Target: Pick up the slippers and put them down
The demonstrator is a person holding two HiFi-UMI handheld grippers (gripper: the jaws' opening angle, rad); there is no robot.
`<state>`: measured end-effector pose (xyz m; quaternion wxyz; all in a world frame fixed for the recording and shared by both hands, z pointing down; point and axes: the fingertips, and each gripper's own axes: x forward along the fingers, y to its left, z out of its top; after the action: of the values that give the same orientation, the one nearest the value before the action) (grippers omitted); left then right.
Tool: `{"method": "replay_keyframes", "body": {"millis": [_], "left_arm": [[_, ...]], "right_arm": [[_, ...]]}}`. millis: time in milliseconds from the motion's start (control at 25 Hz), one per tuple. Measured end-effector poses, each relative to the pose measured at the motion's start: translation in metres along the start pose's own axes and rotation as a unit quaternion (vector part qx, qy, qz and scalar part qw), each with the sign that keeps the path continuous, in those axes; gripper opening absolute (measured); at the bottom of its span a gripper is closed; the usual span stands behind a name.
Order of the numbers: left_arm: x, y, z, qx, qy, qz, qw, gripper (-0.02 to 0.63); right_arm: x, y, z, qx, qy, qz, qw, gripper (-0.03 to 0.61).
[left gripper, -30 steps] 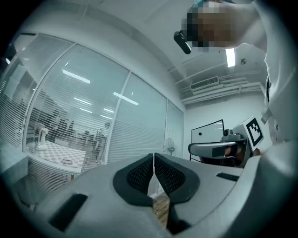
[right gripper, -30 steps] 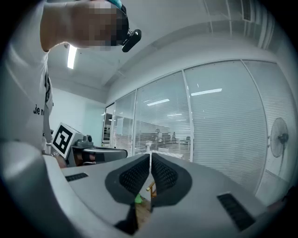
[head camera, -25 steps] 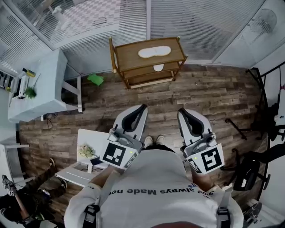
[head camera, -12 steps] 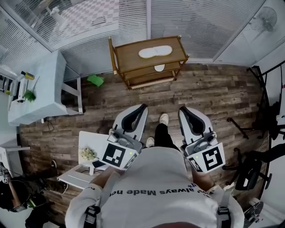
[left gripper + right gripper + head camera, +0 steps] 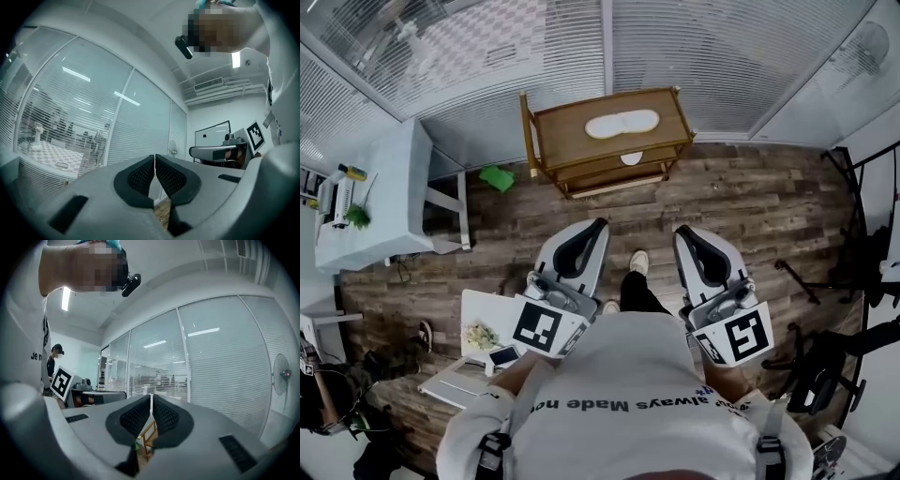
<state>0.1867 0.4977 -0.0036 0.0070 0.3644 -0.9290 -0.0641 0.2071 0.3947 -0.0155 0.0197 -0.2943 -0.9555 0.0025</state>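
Note:
A pair of white slippers (image 5: 622, 124) lies side by side on the top of a wooden shelf rack (image 5: 554, 128) against the glass wall. Another white slipper (image 5: 630, 157) shows on the rack's lower shelf. My left gripper (image 5: 598, 227) and right gripper (image 5: 682, 233) are held level in front of me, well short of the rack, both shut with nothing between the jaws. In the left gripper view the dark pads (image 5: 144, 174) meet; in the right gripper view the pads (image 5: 161, 416) meet too, with part of the rack (image 5: 147, 437) showing below them.
A green object (image 5: 498, 177) lies on the wood floor left of the rack. A pale blue table (image 5: 382, 197) stands at the left, a white low table (image 5: 480, 309) with small items beside my left arm. Black stands and chairs (image 5: 839, 281) crowd the right side. My foot (image 5: 638, 262) is stepping forward.
I have walked toward the rack: it and the floor have shifted slightly in the head view, and my foot has come forward. Both grippers stay shut and level.

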Motion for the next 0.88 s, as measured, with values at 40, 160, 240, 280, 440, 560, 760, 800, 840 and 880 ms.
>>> {"method": "replay_keyframes", "body": {"millis": [40, 160, 240, 280, 440, 560, 760, 800, 840, 880], "left_arm": [[0.010, 0.004, 0.001, 0.000, 0.001, 0.002, 1.0000, 0.017], [0.040, 0.012, 0.002, 0.003, 0.003, 0.006, 1.0000, 0.017], [0.060, 0.015, 0.004, 0.005, 0.003, 0.009, 0.9999, 0.017], [0.070, 0.016, 0.005, 0.006, 0.002, 0.010, 0.9999, 0.017], [0.108, 0.027, 0.006, 0.007, 0.000, 0.014, 0.9999, 0.017], [0.138, 0.034, 0.007, 0.008, 0.001, 0.016, 0.9998, 0.017], [0.188, 0.042, 0.003, 0.011, 0.002, 0.024, 0.9997, 0.017], [0.197, 0.044, 0.002, 0.010, 0.002, 0.026, 0.9996, 0.017], [0.204, 0.046, 0.002, 0.009, 0.001, 0.029, 0.9995, 0.017], [0.211, 0.049, 0.001, 0.008, 0.000, 0.032, 0.9995, 0.017]], "right_arm": [[0.006, -0.009, 0.001, 0.000, 0.000, 0.001, 1.000, 0.021], [0.021, -0.038, 0.004, -0.003, 0.000, 0.007, 1.000, 0.021], [0.029, -0.057, 0.007, -0.004, -0.001, 0.012, 1.000, 0.021], [0.033, -0.066, 0.008, -0.004, -0.001, 0.014, 1.000, 0.021], [0.051, -0.103, 0.012, -0.006, -0.005, 0.017, 1.000, 0.021], [0.065, -0.131, 0.014, -0.007, -0.006, 0.018, 1.000, 0.021], [0.082, -0.178, 0.012, -0.004, -0.005, 0.025, 1.000, 0.021], [0.085, -0.188, 0.011, -0.004, -0.005, 0.026, 1.000, 0.021], [0.089, -0.196, 0.010, -0.004, -0.004, 0.027, 1.000, 0.021], [0.094, -0.203, 0.008, -0.004, -0.002, 0.029, 1.000, 0.021]]}}
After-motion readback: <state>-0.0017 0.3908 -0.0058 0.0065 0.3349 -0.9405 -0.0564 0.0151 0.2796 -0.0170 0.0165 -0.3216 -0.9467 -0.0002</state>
